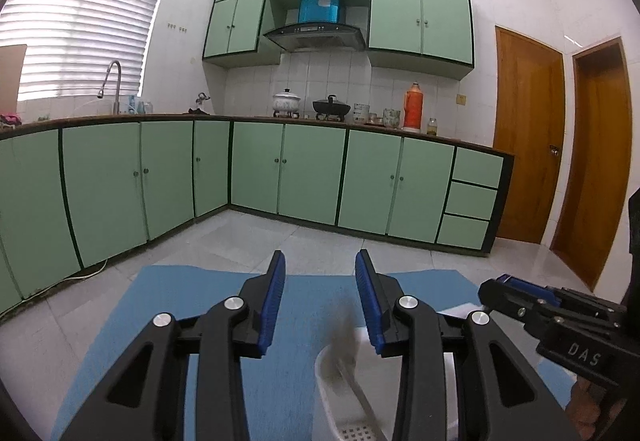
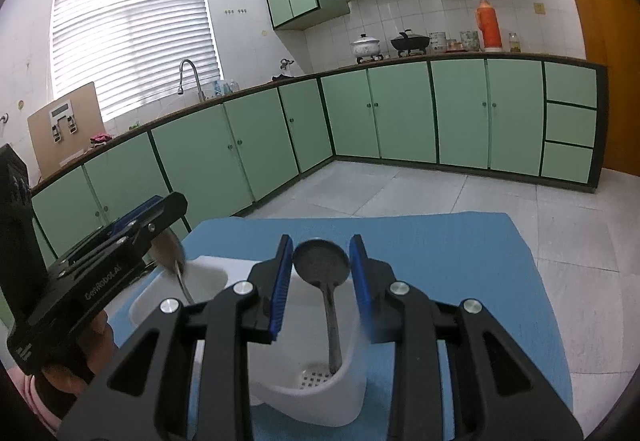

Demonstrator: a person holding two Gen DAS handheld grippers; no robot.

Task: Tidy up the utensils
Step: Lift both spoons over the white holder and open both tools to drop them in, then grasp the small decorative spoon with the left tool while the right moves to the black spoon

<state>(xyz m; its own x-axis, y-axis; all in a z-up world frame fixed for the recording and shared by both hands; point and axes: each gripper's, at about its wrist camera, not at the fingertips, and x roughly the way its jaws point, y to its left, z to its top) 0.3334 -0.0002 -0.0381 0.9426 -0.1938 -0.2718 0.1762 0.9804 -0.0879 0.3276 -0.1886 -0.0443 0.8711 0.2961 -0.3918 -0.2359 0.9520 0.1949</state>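
A white utensil holder [image 2: 316, 407] with a perforated bottom stands on a blue mat [image 2: 440, 241]. In its near compartment a metal spoon [image 2: 322, 261] stands handle down, bowl up. My right gripper [image 2: 320, 247] has its blue pads either side of the bowl and is open, not pressing it. My left gripper [image 2: 170, 207] hovers over the holder's left compartment, where a second spoon [image 2: 172, 249] leans. In the left wrist view that second spoon [image 1: 344, 337] is blurred, below and between the wide-apart pads of my left gripper [image 1: 320, 269], with its handle down in the holder [image 1: 320, 365]. The right gripper [image 1: 500, 285] shows at the right.
Green base cabinets [image 1: 304, 173] line the far walls across a tiled floor. The counter holds a faucet [image 1: 114, 81], pots [image 1: 286, 99] and an orange flask [image 1: 414, 107]. Wooden doors [image 1: 528, 137] stand at the right. A hand [image 2: 64, 373] holds the left gripper.
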